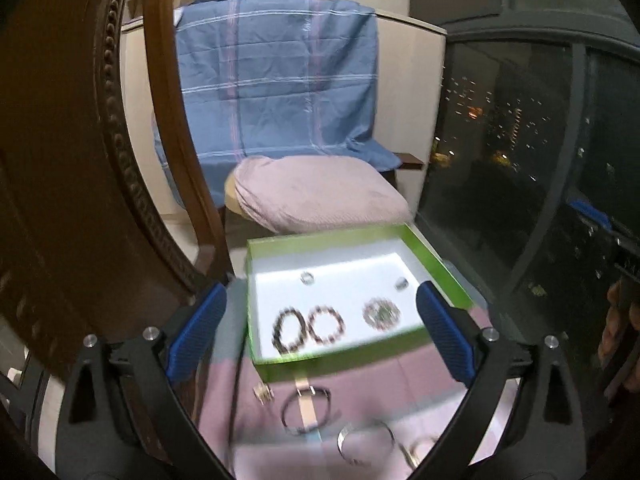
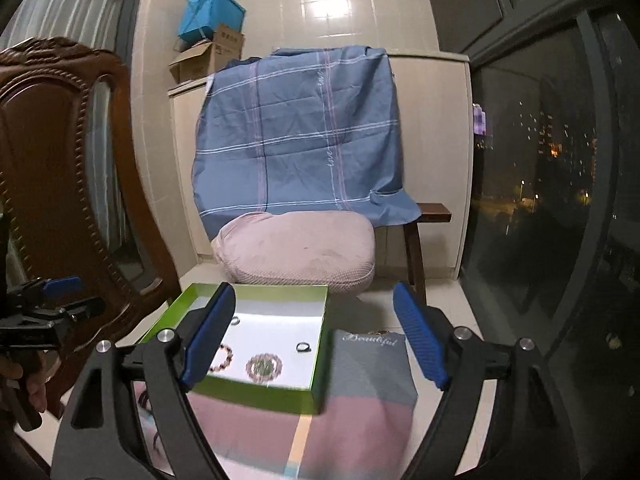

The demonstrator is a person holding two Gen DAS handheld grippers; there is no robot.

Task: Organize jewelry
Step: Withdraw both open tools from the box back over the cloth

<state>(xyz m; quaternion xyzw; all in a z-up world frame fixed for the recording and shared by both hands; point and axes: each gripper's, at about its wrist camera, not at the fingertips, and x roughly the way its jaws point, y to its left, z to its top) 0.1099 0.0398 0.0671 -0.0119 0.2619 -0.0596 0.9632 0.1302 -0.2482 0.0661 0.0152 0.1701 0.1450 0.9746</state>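
Note:
A green box with a white floor (image 1: 360,236) sits on a pink and grey cloth (image 1: 360,384). Inside lie two dark bead bracelets (image 1: 326,324), a round beaded piece (image 1: 381,314) and two small rings (image 1: 307,278). On the cloth in front lie a dark bangle (image 1: 306,410), a silver bangle (image 1: 366,442) and a small clasp piece (image 1: 263,393). My left gripper (image 1: 320,336) is open and empty above the box's near wall. My right gripper (image 2: 316,340) is open and empty over the box (image 2: 320,320); the round beaded piece (image 2: 264,366) shows between its fingers. The left gripper also shows at the left edge (image 2: 52,312).
A carved wooden chair back (image 1: 100,160) stands close on the left. A pink cushion (image 2: 296,252) and a blue cloth draped over a bench (image 2: 300,132) lie behind the box. A dark glass window (image 2: 540,180) runs along the right.

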